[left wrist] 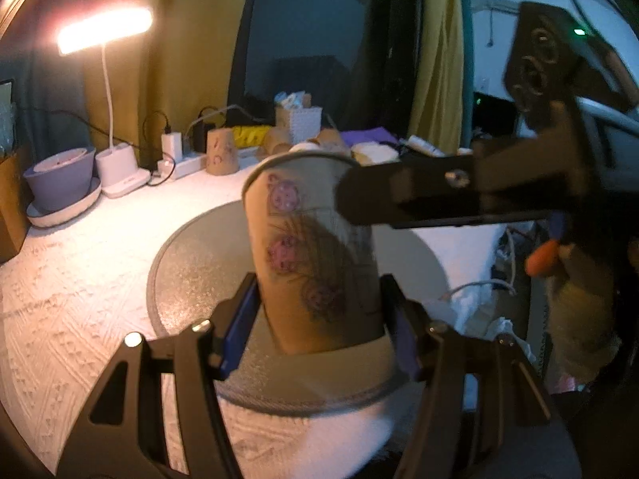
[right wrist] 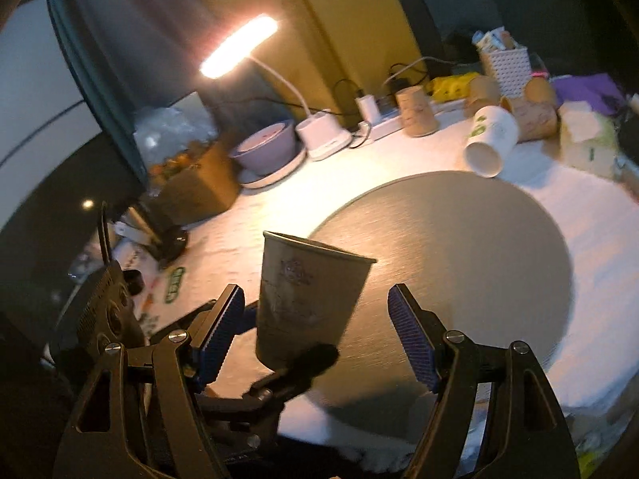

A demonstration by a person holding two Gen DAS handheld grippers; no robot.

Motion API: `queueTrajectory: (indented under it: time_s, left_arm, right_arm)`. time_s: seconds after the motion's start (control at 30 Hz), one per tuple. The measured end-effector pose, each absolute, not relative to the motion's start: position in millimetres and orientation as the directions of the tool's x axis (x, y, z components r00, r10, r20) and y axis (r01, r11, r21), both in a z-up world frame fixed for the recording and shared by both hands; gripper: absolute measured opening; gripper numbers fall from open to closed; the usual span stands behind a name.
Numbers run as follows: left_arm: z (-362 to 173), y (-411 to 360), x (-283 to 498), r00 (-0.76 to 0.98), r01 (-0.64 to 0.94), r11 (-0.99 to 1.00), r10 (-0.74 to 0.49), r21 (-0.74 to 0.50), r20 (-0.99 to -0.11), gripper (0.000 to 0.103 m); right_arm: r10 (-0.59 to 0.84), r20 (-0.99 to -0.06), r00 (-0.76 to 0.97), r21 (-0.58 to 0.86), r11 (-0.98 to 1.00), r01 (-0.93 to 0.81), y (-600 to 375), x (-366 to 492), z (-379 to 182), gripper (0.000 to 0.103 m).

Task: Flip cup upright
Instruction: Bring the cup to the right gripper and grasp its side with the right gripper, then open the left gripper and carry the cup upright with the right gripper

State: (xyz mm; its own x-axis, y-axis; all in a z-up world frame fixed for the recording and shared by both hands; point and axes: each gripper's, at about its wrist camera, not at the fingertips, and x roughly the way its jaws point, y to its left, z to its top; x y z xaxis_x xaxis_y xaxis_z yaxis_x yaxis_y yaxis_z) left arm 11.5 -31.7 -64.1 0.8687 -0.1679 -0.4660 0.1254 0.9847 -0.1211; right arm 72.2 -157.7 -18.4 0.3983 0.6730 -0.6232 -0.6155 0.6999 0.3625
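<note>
A tan paper cup [left wrist: 315,255] with pink ladybug prints stands mouth up, slightly tilted, above the round grey mat [left wrist: 191,263]. My left gripper [left wrist: 319,331] is shut on the cup's lower part. My right gripper [right wrist: 315,323] is open around the same cup [right wrist: 307,295], its blue pads [right wrist: 411,331] apart from the cup walls. In the left wrist view one right finger [left wrist: 419,195] crosses in front of the cup's rim. In the right wrist view the left gripper's finger [right wrist: 303,363] shows under the cup's base.
A white cup [right wrist: 489,137] lies on its side behind the mat [right wrist: 459,263]. More tan cups [right wrist: 415,113], a white basket [right wrist: 505,64], a lit desk lamp [right wrist: 319,131], a lilac bowl [right wrist: 267,147], a power strip and clutter line the back of the white cloth.
</note>
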Motion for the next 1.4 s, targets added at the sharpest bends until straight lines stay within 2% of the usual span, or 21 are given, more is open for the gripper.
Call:
queueTrajectory:
  time_s: [0.23,0.63,0.8,0.87,0.97,1.2,1.33,1.4]
  left_arm:
    - [-57,-39,-8,0.897,0.188,0.977,-0.214,-0.104,-0.388,0.061]
    - [-56,-40,-13,0.900,0.213,0.971,-0.240,-0.113,-0.363,0.062]
    - [-61,-39,-4,0.887,0.195,0.974,-0.227,-0.119,-0.403,0.064]
    - [-64,-39,-1,0.881,0.187,0.975,-0.221,-0.122,-0.419,0.075]
    - [-68,-31,6,0.874,0.154,0.978,-0.202,-0.143,-0.443,0.081]
    - [-78,-8,16,0.846,0.082,0.978,-0.169,-0.190,-0.506,0.082]
    - [-83,8,24,0.801,0.038,0.973,-0.167,-0.229,-0.575,0.082]
    - [-83,16,29,0.786,-0.013,0.976,-0.126,-0.220,-0.606,0.082]
  right_arm:
    - [0.714,-0.607,0.348,0.416,0.659,-0.626,-155,66,-13,0.077]
    - [0.737,-0.606,0.298,0.469,0.635,-0.614,-152,81,-19,0.076]
    - [0.738,-0.612,0.286,0.464,0.628,-0.625,-150,85,-20,0.071]
    - [0.729,-0.621,0.290,0.456,0.636,-0.623,-148,88,-24,0.071]
    - [0.711,-0.637,0.298,0.440,0.653,-0.616,-146,93,-27,0.071]
    - [0.638,-0.666,0.386,0.341,0.721,-0.603,-141,115,-28,0.071]
    - [0.632,-0.656,0.413,0.337,0.735,-0.589,-145,131,-26,0.071]
    - [0.616,-0.657,0.434,0.318,0.749,-0.582,-147,140,-24,0.071]
